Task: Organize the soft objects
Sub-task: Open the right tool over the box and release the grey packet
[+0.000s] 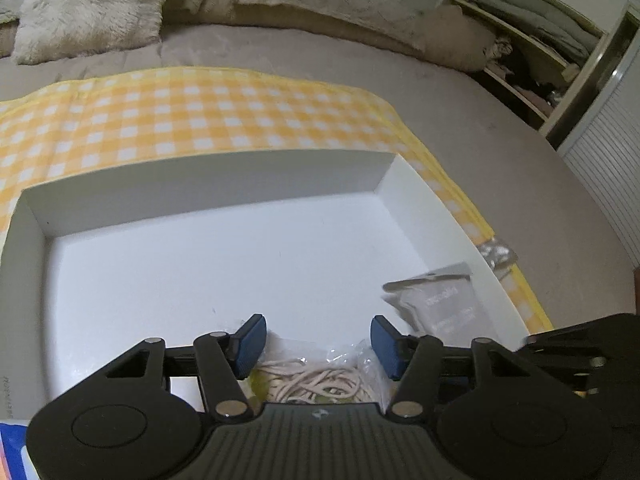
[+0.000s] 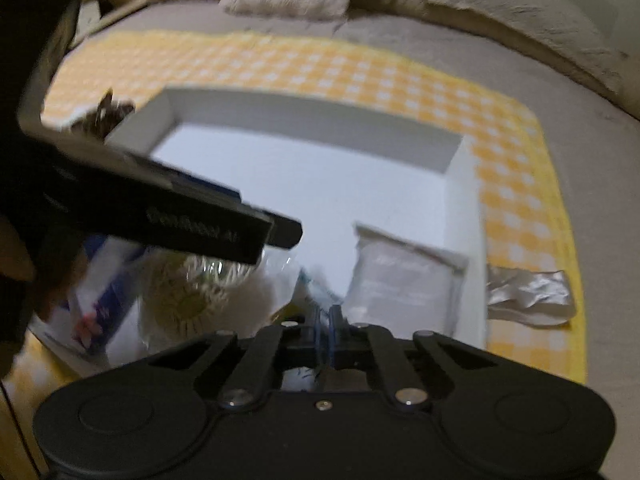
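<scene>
A white shallow box (image 1: pixel 208 184) lies on a yellow checked cloth (image 1: pixel 200 112) on the bed. My left gripper (image 1: pixel 318 338) is open over the box's near edge, above a clear bag of cream cord (image 1: pixel 316 384); the bag also shows in the right wrist view (image 2: pixel 188 296). A grey translucent pouch (image 1: pixel 436 308) lies in the box's right corner, seen too in the right wrist view (image 2: pixel 404 280). My right gripper (image 2: pixel 325 312) is shut, its blue fingers pinching what looks like a clear plastic bag edge (image 2: pixel 316 284). The view is blurred.
A crumpled silver wrapper (image 2: pixel 528 288) lies on the cloth right of the box. A blue and white packet (image 2: pixel 104 280) sits at the box's left. Furry pillows (image 1: pixel 88 8) lie at the bed's far side. Shelves with folded bedding (image 1: pixel 532 28) stand right.
</scene>
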Demonstrator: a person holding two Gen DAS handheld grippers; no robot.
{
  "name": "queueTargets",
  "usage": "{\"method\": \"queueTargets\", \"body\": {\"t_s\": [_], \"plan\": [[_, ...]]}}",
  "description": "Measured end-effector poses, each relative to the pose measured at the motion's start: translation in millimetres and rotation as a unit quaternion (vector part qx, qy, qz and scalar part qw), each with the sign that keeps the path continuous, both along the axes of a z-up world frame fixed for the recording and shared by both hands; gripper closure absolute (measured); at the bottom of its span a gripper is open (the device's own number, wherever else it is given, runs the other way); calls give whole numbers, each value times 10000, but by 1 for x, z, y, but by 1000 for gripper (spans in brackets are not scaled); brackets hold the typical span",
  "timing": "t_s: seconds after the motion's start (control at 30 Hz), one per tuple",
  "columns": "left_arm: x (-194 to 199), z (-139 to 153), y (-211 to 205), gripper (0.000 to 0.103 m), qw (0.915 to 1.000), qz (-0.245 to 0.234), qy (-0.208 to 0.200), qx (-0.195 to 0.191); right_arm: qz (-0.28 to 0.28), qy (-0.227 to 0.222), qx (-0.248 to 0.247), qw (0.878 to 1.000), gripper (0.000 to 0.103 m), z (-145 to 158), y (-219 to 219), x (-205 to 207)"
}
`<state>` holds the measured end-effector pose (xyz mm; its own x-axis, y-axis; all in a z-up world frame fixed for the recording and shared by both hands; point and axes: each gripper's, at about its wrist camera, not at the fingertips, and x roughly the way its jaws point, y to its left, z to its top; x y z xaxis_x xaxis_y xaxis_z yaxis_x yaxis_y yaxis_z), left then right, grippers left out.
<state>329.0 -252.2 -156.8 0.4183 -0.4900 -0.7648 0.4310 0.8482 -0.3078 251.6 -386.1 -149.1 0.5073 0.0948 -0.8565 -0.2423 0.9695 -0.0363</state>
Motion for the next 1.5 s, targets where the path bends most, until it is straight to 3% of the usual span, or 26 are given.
{"method": "queueTargets", "body": {"t_s": [0.23, 0.33, 0.47, 0.57, 0.73, 0.9, 1.0, 1.3, 1.5], "plan": [[-8, -1, 7, 46, 9991, -251, 213, 262, 662, 235, 492, 9963, 101, -8, 14, -8], [-13, 0, 8, 46, 9984, -348, 225, 386, 1019, 305, 464, 9932, 101, -5, 24, -13], [-17, 5, 9, 47, 9982, -352, 198, 440, 916, 476, 521, 9933, 101, -1, 22, -12], [-17, 8, 8, 47, 9981, -312, 224, 481, 852, 621, 221, 9942, 100, -3, 21, -13], [-16, 14, 9, 44, 9996, -180, 1, 237, 530, 776, -42, 9956, 100, -2, 9, -10], [-11, 15, 0, 39, 9984, -205, -387, 353, -17, 225, 258, 9994, 100, 10, -6, -7], [-10, 12, -5, 39, 9969, -284, -483, 554, -180, 195, 318, 9991, 100, 4, -9, -1], [-2, 3, -2, 39, 9966, -273, -265, 737, 174, -20, 233, 9996, 100, -7, 11, 10], [-2, -2, -2, 39, 9954, -383, -102, 877, 444, 164, 185, 9987, 98, -6, 12, 6]]}}
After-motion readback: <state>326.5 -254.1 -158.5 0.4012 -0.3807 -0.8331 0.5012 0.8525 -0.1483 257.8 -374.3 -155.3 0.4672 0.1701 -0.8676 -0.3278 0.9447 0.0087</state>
